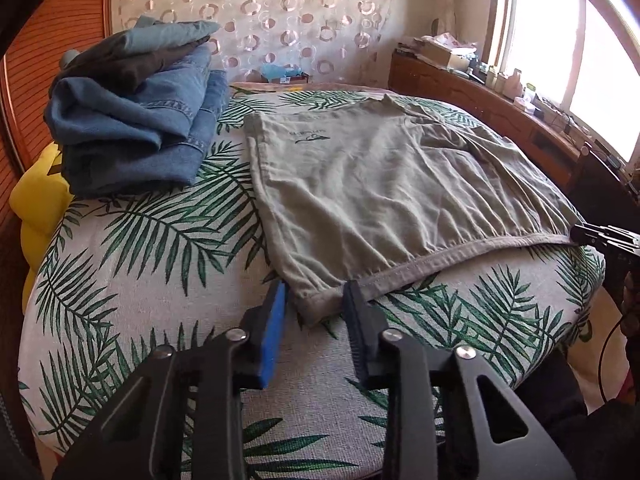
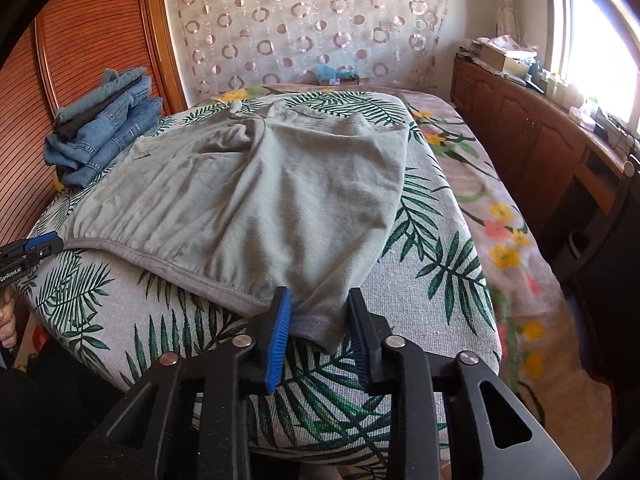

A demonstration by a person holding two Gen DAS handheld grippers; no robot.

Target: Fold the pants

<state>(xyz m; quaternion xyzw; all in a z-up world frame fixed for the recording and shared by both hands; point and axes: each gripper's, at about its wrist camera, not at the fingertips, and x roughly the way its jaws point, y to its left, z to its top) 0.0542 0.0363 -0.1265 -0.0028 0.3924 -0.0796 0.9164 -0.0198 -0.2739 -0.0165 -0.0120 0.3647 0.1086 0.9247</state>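
Grey-green pants (image 1: pixel 376 184) lie spread flat on the leaf-print cover (image 1: pixel 160 248), hem edge toward me. My left gripper (image 1: pixel 314 296) is open, its jaws on either side of the near left hem corner (image 1: pixel 316 306). My right gripper (image 2: pixel 320 304) is open around the near right hem corner (image 2: pixel 320 328) of the pants (image 2: pixel 280 200). Each gripper shows at the edge of the other's view: the right gripper (image 1: pixel 600 234) and the left gripper (image 2: pixel 36 246).
A stack of folded jeans (image 1: pixel 140 120) sits at the far left of the bed, also in the right wrist view (image 2: pixel 104 128). A yellow cushion (image 1: pixel 40 200) lies left. A wooden cabinet (image 2: pixel 540 140) with clutter runs along the right under the window.
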